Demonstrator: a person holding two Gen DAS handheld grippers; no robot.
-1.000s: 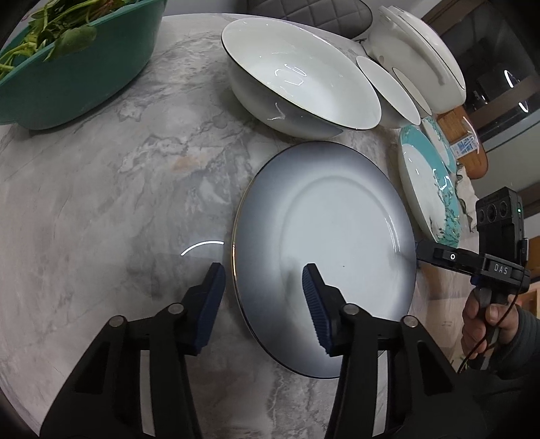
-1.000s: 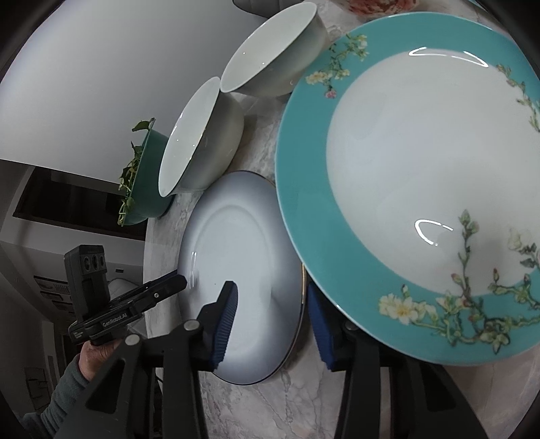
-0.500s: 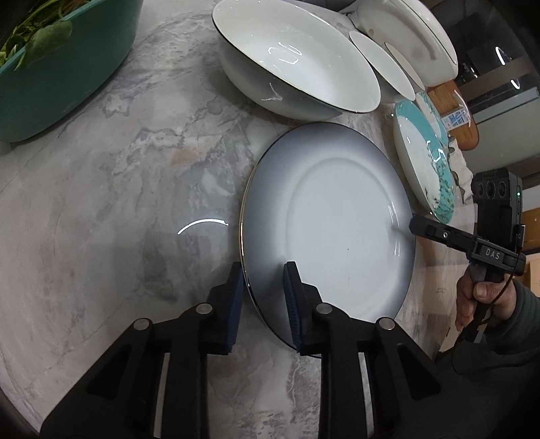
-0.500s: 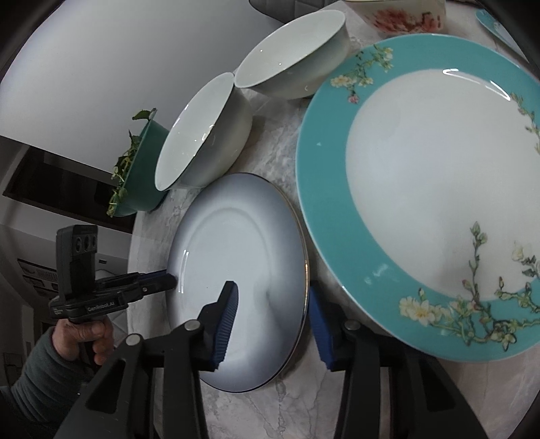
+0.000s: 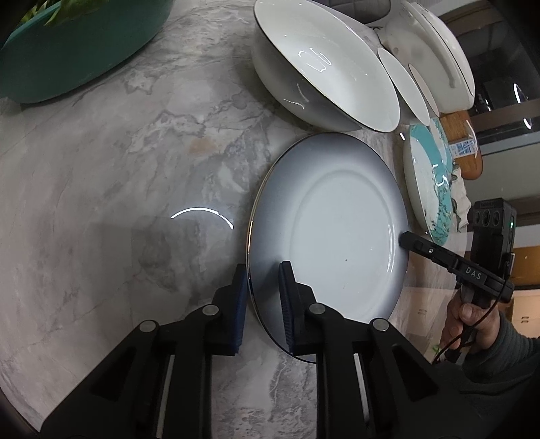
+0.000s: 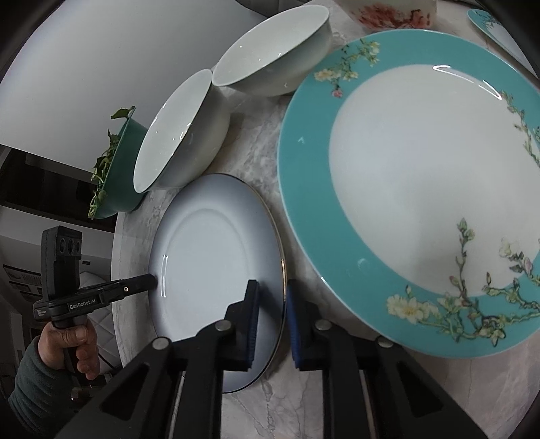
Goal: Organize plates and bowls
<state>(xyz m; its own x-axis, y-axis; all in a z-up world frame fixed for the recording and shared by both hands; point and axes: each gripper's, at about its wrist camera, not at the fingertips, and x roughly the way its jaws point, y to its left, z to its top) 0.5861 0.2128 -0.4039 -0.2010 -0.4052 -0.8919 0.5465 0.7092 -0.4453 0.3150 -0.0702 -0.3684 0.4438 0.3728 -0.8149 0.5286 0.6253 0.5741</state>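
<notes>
A grey-white plate (image 5: 337, 233) with a dark rim lies on the marble table (image 5: 118, 169). My left gripper (image 5: 263, 304) is shut on its near rim, one finger under and one on top. My right gripper (image 6: 271, 320) is shut on the opposite rim of the same plate (image 6: 209, 270); it shows in the left wrist view (image 5: 405, 240) at the plate's far edge. A teal floral plate (image 6: 422, 189) lies right beside it. Two white bowls (image 6: 182, 131) (image 6: 273, 57) stand behind.
A green bowl of leaves (image 5: 77, 50) stands at the far left. A large white bowl (image 5: 324, 67) and stacked white dishes (image 5: 435, 57) stand at the back. A second teal plate (image 6: 496, 27) and a flowered cup (image 6: 391, 13) are behind the big teal plate.
Both grippers closed on opposite rims of the grey-white plate. The left one shut first, the right one in the last half second.
</notes>
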